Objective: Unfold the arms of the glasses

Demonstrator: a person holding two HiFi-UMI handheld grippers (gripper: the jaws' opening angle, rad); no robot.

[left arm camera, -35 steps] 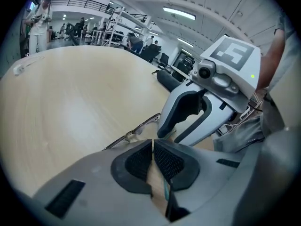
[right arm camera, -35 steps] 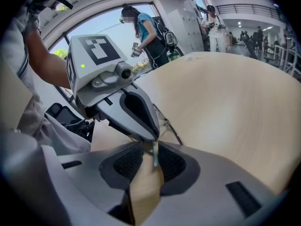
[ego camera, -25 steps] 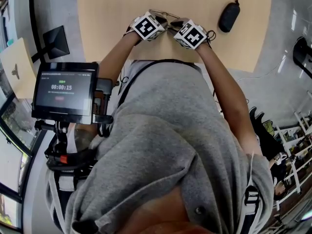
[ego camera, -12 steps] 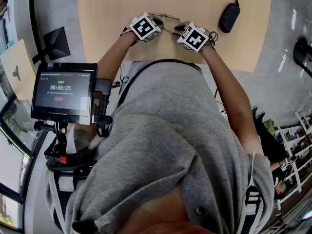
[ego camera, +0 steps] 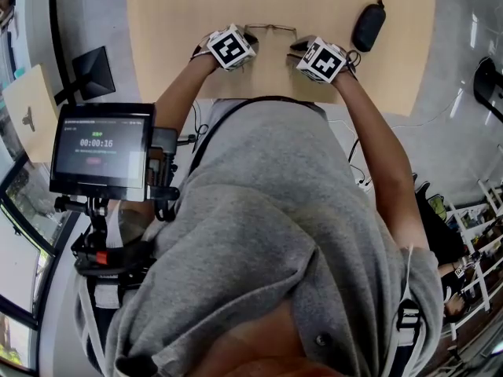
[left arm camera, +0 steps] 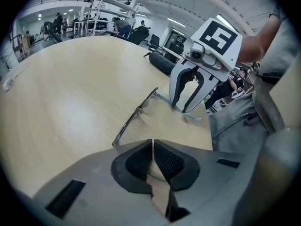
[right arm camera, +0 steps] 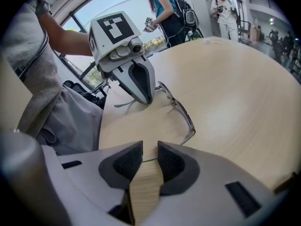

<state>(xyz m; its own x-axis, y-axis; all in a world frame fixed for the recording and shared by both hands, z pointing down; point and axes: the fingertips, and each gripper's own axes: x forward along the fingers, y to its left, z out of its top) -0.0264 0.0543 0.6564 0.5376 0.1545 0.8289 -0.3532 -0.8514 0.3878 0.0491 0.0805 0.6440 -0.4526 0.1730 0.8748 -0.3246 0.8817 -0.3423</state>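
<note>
Where glasses [ego camera: 271, 28] lie on table [ego camera: 181, 6] | black pouch [ego camera: 368, 27] near right hand-held gripper [right arm camera: 149, 150]

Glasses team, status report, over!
Left gripper shut on one arm of the glasses. Right gripper open around the other arm. Both arms unfolded. Black case well aside.

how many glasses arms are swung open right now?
2. First arm runs from the frame into the shut left tool; second arm lies between the parted jaws of the right tool.

Left tool [left arm camera: 153, 147] pinched on one arm of the glasses [left arm camera: 136, 110], right tool [left arm camera: 179, 108] spread astride the other.
</note>
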